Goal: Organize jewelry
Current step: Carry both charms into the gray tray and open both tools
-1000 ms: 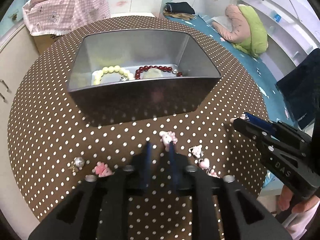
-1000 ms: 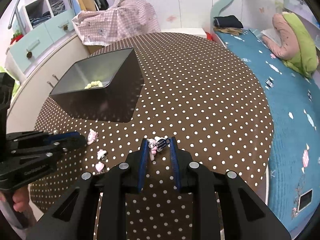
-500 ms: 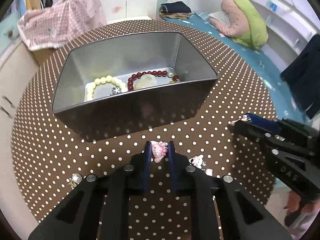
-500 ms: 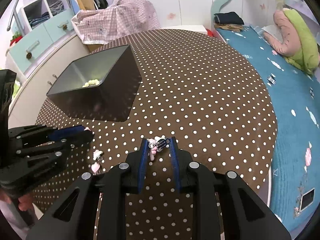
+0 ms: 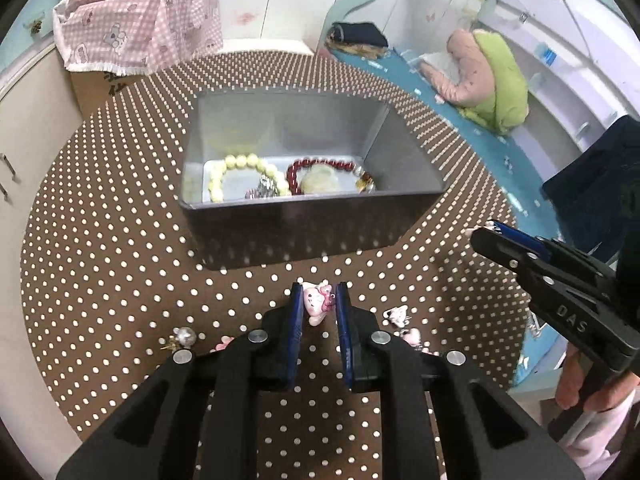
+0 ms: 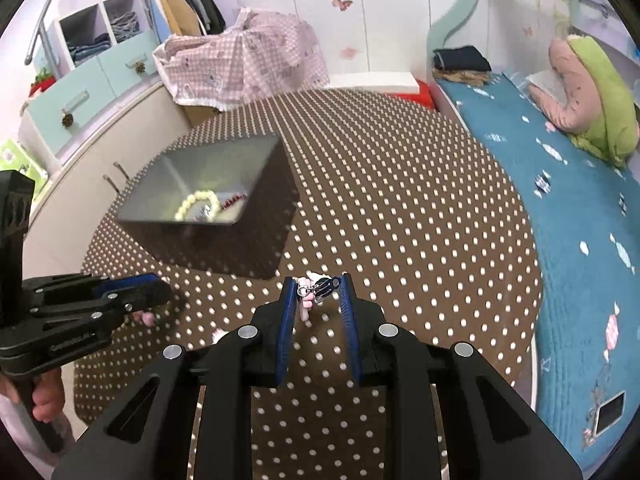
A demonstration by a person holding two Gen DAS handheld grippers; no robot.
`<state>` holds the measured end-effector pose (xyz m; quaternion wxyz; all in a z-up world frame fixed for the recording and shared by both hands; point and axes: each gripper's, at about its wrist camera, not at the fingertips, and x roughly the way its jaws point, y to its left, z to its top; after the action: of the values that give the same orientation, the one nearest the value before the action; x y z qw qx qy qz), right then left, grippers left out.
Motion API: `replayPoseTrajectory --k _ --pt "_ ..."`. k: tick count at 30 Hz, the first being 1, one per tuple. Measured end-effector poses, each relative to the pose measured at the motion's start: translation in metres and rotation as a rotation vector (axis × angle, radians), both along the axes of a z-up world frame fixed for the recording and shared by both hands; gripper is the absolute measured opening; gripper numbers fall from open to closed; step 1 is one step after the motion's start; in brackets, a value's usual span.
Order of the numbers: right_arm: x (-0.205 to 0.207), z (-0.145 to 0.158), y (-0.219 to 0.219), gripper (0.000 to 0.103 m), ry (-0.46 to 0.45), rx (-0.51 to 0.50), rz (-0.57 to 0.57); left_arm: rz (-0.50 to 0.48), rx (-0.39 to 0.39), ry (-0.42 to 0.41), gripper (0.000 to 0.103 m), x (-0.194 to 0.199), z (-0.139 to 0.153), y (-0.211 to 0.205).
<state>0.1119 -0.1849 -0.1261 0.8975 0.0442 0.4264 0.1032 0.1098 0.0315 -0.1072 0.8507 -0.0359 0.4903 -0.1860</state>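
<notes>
The left gripper [image 5: 318,304] is clamping a small pink cat-shaped charm [image 5: 316,302] between its blue pads, the jaws narrow with the charm filling the gap; they have just been closing onto it. The charm is hanging clear above the round bench covered in a brown cloth with white dots [image 5: 100,240]. Just behind and below the fingers, loose pieces are lying on the cloth: a pearl earring with a gold setting [image 5: 185,336] to the left, a pale pink trinket [image 5: 224,344] beside it, and a small white-and-pink charm [image 5: 396,314] with another pink one [image 5: 412,334] to the right.

The right gripper [image 6: 318,286] is pinching a small bundle made of a pink charm and a dark clip on a silver ring [image 6: 314,290]; its jaws are standing slightly apart with the bundle caught near the tips, held above the dotted cloth. In the left wrist view this gripper is reaching in from the right edge, its tips apart from the box.

Farther along, a dark grey rectangular metal box [image 5: 304,232] is sitting on the bench, open at the top. Inside it a pale yellow bead bracelet [image 5: 240,168] is lying on the left, a dark red bead bracelet [image 5: 320,168] on the right, touching or nearly touching, with a pale green stone [image 5: 320,182] within the red loop
</notes>
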Motion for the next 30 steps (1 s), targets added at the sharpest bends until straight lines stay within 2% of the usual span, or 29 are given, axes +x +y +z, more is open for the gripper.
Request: replayPoseTrajectory --k 9,19,24,30 --pt "0.003 0.034 0.015 0.023 -0.085 -0.005 0.033 0.004 -0.108 -0.079 0.015 0.001 0.044 0.02" --pt "0.03 0.065 0.035 0.023 -0.125 0.062 0.1 0.043 -0.131 -0.146 0.015 0.037 0.081 0.026" --pt "0.051 0.064 0.043 0.023 -0.097 0.071 0.122 0.06 -0.148 -0.099 0.015 0.062 0.077 0.027" --pt "0.073 0.052 0.047 0.023 -0.025 0.107 0.118 0.077 -0.184 0.016 0.015 0.087 0.056 0.028"
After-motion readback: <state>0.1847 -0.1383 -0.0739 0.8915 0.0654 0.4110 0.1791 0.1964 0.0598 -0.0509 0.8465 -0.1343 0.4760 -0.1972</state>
